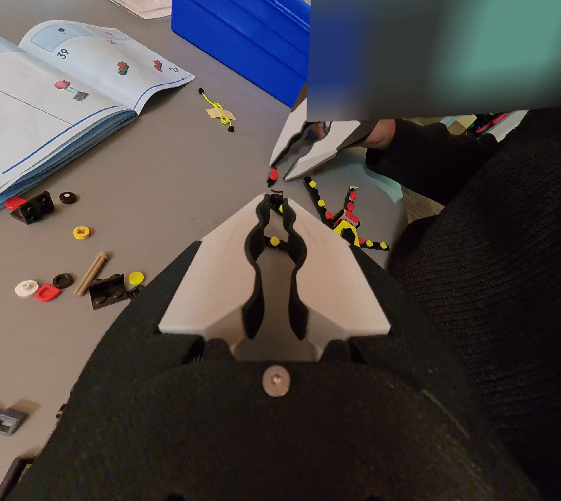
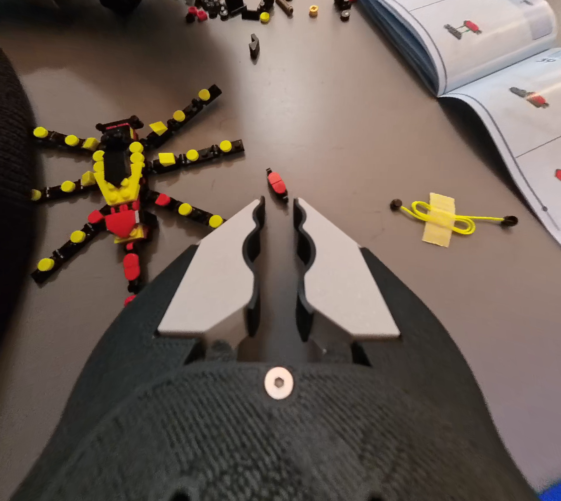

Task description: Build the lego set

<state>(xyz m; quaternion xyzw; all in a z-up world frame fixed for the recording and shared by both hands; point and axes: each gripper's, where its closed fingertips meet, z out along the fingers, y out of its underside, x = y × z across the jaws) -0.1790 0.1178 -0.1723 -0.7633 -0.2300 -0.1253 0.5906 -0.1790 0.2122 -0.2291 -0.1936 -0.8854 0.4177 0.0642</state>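
As jaws part, red piece [image 2: 277, 183] just ahead

Our left gripper [image 1: 277, 203] points down at the table, its tips close together and pinching a small black piece. Our right gripper [image 2: 278, 203] sits low with a gap between its fingers, holding nothing.

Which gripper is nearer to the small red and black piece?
Right. The right gripper is open, its tips just short of the small red and black piece. The left gripper is farther, gripping a spider leg.
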